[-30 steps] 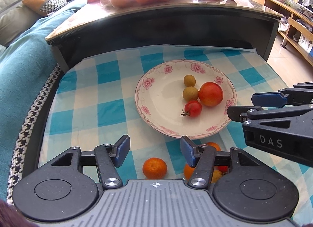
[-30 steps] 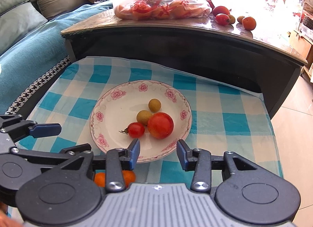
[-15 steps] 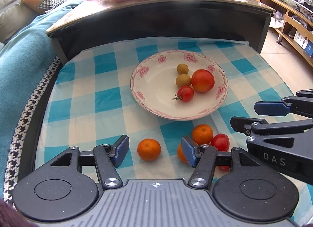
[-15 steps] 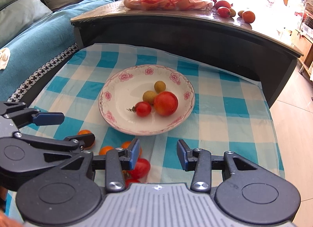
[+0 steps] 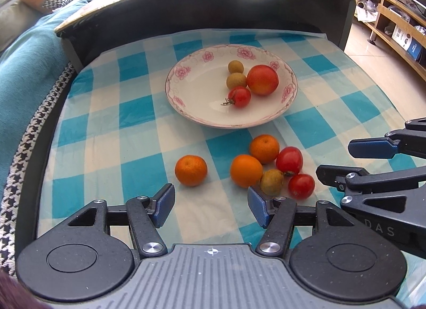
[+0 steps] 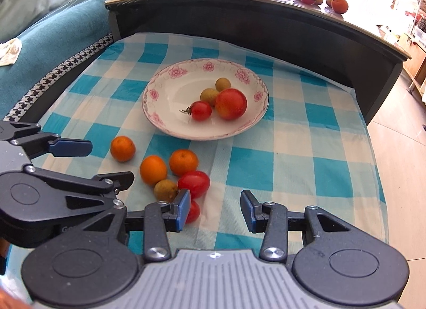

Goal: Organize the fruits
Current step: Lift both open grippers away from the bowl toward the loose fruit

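Fruit lies loose on the checked cloth (image 5: 111,112) just short of the plate (image 5: 186,88): one mandarin (image 5: 191,170) apart to the left, then a touching cluster of two more mandarins (image 5: 246,171), two tomatoes (image 5: 289,160) and a brown longan (image 5: 271,181). On the plate sit a peach (image 5: 262,80), a cherry tomato (image 5: 239,96) and two longans. All are probably light, round and apt to roll; tomatoes are soft-skinned, so grip gently across the widest part. The lone mandarin looks the easiest pick, with free cloth on both sides. Left gripper (image 5: 210,205) hangs wide and empty near it; right gripper (image 6: 215,209) is likewise wide and empty, beside the cluster. Packed neighbours could be knocked away, and each gripper crowds the other.
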A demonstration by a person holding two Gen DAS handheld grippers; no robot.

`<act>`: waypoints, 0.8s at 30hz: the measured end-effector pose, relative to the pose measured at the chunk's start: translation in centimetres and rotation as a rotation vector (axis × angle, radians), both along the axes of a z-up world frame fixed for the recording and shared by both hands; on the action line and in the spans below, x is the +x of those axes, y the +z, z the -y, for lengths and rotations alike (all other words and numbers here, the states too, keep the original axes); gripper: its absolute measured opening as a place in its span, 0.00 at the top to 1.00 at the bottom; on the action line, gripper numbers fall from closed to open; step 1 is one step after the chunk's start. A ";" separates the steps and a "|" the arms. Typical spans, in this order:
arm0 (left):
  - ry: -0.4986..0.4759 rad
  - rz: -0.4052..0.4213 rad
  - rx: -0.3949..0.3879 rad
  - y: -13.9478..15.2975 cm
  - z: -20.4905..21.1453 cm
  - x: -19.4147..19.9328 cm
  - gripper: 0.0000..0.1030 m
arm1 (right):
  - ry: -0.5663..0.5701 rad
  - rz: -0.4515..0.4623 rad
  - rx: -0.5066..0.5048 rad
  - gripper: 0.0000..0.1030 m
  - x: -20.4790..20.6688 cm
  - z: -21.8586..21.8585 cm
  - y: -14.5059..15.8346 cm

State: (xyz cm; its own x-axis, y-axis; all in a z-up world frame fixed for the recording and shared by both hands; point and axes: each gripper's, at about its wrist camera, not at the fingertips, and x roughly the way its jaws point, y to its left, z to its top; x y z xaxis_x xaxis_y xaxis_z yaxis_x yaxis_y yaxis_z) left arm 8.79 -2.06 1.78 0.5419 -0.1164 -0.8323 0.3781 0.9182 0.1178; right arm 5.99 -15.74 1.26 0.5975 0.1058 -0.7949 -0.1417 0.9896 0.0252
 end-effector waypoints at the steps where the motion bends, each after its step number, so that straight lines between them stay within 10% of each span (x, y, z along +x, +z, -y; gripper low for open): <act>1: 0.000 -0.003 0.002 -0.1 0.0 -0.1 0.34 | 0.002 -0.006 -0.002 0.58 -0.1 0.0 -0.1; 24: 0.093 -0.048 -0.036 -0.8 -4.2 1.0 0.33 | -0.001 -0.070 0.061 0.58 -0.2 1.6 -1.4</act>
